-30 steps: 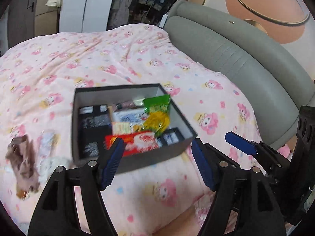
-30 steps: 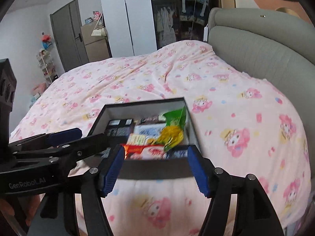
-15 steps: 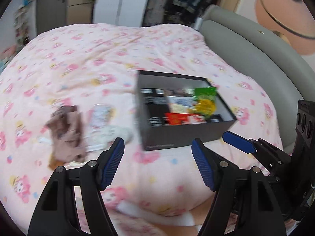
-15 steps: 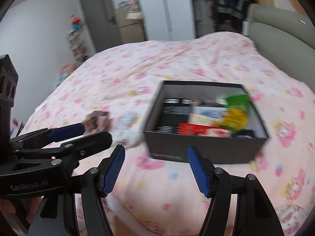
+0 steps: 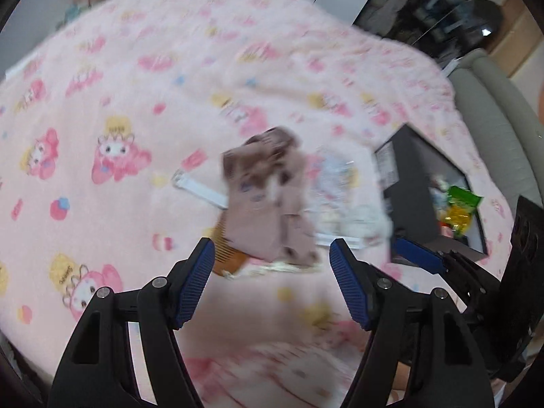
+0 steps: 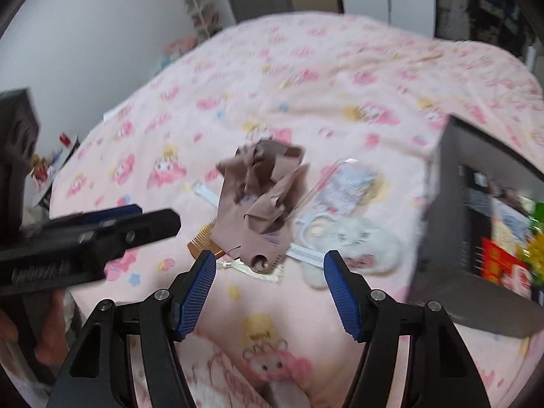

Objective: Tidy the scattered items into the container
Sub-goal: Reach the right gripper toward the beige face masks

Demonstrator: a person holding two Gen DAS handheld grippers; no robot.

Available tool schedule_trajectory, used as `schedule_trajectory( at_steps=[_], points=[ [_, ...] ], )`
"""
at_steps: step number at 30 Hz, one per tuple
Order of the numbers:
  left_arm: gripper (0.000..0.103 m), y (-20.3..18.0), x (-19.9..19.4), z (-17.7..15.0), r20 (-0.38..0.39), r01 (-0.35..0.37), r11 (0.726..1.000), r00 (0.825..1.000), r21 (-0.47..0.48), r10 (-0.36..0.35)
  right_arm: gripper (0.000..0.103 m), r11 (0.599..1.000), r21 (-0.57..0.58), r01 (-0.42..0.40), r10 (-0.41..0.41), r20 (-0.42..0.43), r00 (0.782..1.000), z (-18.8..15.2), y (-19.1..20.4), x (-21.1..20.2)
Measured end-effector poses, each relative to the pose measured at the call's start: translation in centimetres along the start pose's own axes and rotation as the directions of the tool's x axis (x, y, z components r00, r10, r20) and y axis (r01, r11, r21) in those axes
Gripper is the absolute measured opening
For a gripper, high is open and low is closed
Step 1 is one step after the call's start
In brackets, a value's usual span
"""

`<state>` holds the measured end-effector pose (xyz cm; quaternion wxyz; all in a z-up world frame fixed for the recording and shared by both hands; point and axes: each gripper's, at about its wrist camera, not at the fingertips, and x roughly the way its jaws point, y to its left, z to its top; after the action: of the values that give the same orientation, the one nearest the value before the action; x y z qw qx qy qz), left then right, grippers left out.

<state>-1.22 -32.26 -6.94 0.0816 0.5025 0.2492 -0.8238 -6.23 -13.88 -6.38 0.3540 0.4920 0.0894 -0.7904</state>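
Both grippers' fingers spread, holding nothing (left gripper [image 5: 272, 255], right gripper [image 6: 270, 265]), facing brown cloth [image 6: 263, 204].

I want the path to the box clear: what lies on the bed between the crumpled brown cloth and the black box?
In the right wrist view, a clear packet and a white fluffy item lie between the brown cloth and the black box.

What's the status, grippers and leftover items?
Left gripper open, empty. Right gripper open, empty. Brown cloth loose on bedspread, atop comb; box to its right.
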Motion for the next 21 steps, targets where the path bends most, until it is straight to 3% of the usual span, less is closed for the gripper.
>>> schedule_trajectory(
  at_steps=[6, 10, 12, 13, 15, 16, 17, 21],
  points=[
    [0.071, 3.7, 4.8, 3.2, -0.124, 0.086, 0.993, 0.988, -0.076, -0.095, 0.063, 1.0, -0.011, -0.02, 0.018, -0.137, 0.99, 1.6, -0.1, 7.0],
    [0.071, 5.4, 9.4, 4.3, -0.214, 0.13, 0.981, 0.964, -0.141, -0.159, 0.063, 0.997, 0.032, -0.076, 0.081, -0.185, 0.979, 2.1, -0.4, 10.5],
    [0.07, 5.9, 11.0, 4.6, -0.242, 0.135, 0.978, 0.955, -0.158, -0.171, 0.048, 0.991, 0.068, -0.111, 0.122, -0.189, 0.974, 2.2, -0.8, 11.3],
    [0.068, 6.0, 11.6, 4.8, -0.252, 0.139, 0.978, 0.952, -0.158, -0.176, 0.028, 0.988, 0.081, -0.128, 0.142, -0.188, 0.972, 2.2, -0.9, 11.5],
    [0.045, 6.2, 12.0, 4.9, -0.248, 0.131, 0.979, 0.954, -0.156, -0.167, 0.017, 0.985, 0.1, -0.142, 0.158, -0.181, 0.971, 2.2, -1.2, 11.8],
    [0.039, 6.0, 12.2, 5.0, -0.253, 0.129, 0.981, 0.954, -0.148, -0.163, 0.006, 0.984, 0.098, -0.148, 0.163, -0.163, 0.973, 2.1, -1.3, 11.5],
    [0.028, 5.8, 12.3, 5.1, -0.258, 0.128, 0.982, 0.953, -0.136, -0.16, 0.004, 0.984, 0.091, -0.152, 0.164, -0.145, 0.976, 2.0, -1.3, 10.9],
    [0.018, 3.8, 11.0, 5.0, -0.246, 0.111, 0.993, 0.962, -0.051, -0.12, 0.003, 0.986, 0.073, -0.149, 0.154, -0.065, 0.986, 2.0, -1.5, 7.5]
  ],
)
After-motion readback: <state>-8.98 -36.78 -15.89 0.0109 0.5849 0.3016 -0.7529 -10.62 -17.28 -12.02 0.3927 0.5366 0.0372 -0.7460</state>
